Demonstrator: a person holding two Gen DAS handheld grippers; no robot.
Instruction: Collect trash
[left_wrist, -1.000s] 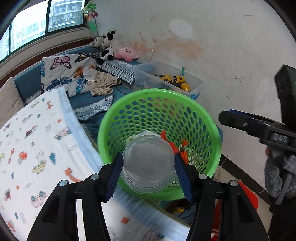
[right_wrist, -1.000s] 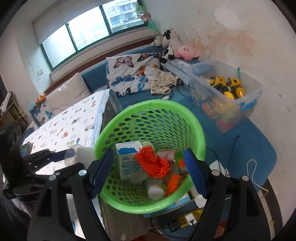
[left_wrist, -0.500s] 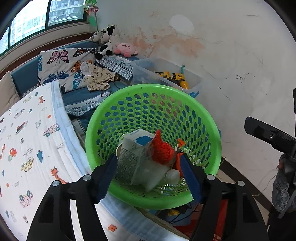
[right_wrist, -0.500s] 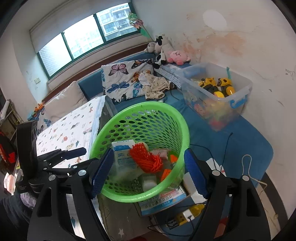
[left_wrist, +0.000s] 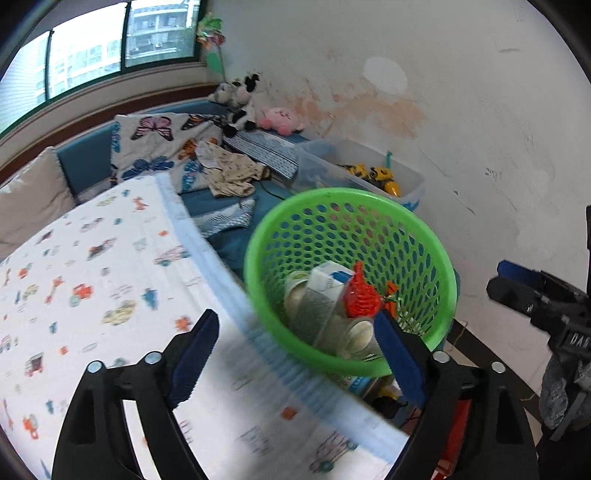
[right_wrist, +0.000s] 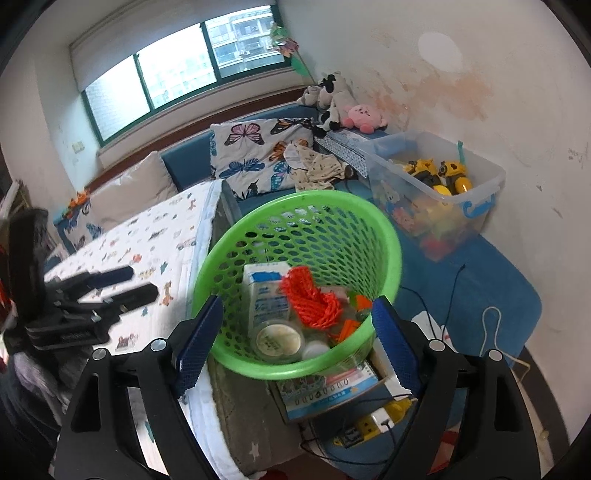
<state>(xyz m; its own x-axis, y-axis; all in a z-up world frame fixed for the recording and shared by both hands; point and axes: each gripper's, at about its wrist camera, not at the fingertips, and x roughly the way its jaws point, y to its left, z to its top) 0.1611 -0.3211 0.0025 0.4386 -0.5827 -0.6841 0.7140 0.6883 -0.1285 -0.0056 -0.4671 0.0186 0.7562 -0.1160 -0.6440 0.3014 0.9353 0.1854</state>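
Note:
A green mesh basket (left_wrist: 369, 229) (right_wrist: 295, 195) stands beside the table's edge. It holds a milk carton (left_wrist: 328, 277) (right_wrist: 264, 291), an orange net (left_wrist: 360, 295) (right_wrist: 310, 299) and a clear plastic cup (left_wrist: 354, 332) (right_wrist: 277, 339) lying among smaller scraps. My left gripper (left_wrist: 295, 321) hovers over the table edge, near the basket's rim; its jaws are opening and hold nothing. My right gripper (right_wrist: 297, 301) hangs above the basket's near side; its jaws are also opening, and nothing is held between them. Each gripper shows in the other's view: the right gripper (left_wrist: 517, 284) and the left gripper (right_wrist: 122, 284).
A table with a cartoon-print cloth (left_wrist: 92, 277) lies left of the basket. Behind are a butterfly pillow (right_wrist: 258, 158), plush toys (right_wrist: 343, 107) and a clear toy bin (right_wrist: 436, 192) by the wall. A power strip (right_wrist: 369, 428) and cables lie on the floor below.
The left gripper let go of the clear cup, which now lies in the basket. Its jaws spread wide and it drew back over the table. The right gripper backed off slightly and widened.

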